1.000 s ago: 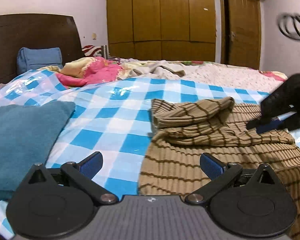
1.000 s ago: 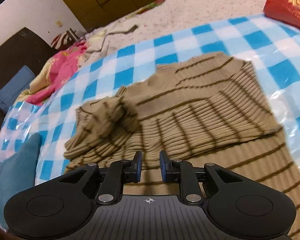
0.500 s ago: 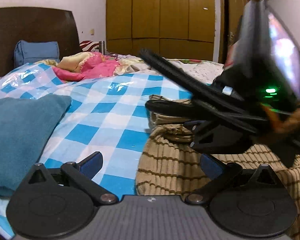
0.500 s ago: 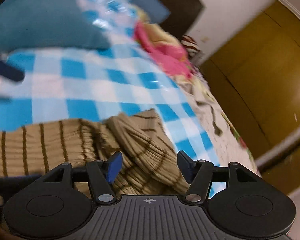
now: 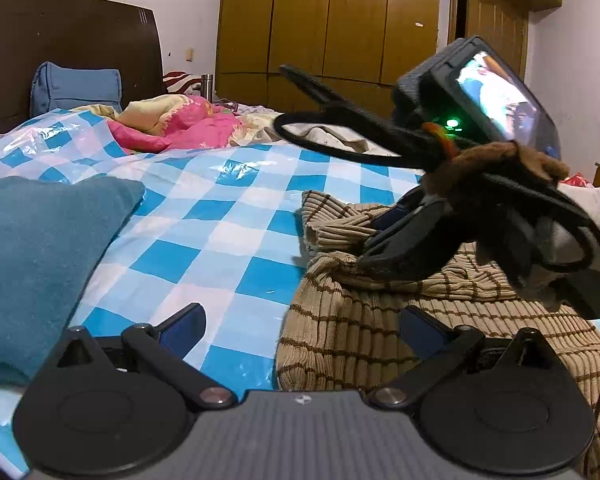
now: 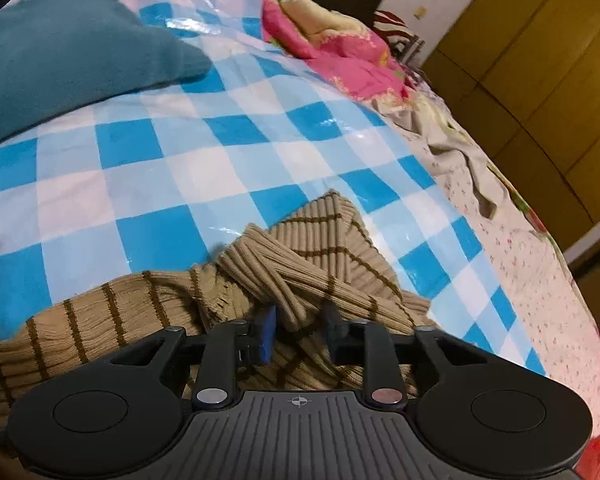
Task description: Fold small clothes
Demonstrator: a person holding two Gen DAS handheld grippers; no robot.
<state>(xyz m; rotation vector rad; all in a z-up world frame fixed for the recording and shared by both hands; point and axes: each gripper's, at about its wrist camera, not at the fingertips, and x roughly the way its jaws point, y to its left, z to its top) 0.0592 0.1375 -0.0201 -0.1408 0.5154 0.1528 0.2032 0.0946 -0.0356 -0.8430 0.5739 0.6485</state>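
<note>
A tan ribbed sweater with brown stripes (image 5: 364, 320) lies on a blue-and-white checked plastic sheet (image 5: 220, 216) over the bed. My left gripper (image 5: 302, 328) is open and empty, low over the sweater's left edge. My right gripper (image 6: 298, 330) is closing on a bunched fold of the sweater (image 6: 284, 276), with cloth between its fingers. In the left wrist view the right gripper (image 5: 384, 224) reaches in from the right onto the bunched part.
A teal folded cloth (image 5: 40, 256) lies at the left of the sheet. A pink and yellow blanket (image 5: 180, 120), a blue pillow (image 5: 76, 86) and a dark headboard (image 5: 60, 32) are behind. A wooden wardrobe (image 5: 328, 20) stands at the far wall.
My right gripper swung over to the sweater's bunched end, opened, then closed around a fold. The left gripper has stayed open and nearly still.
</note>
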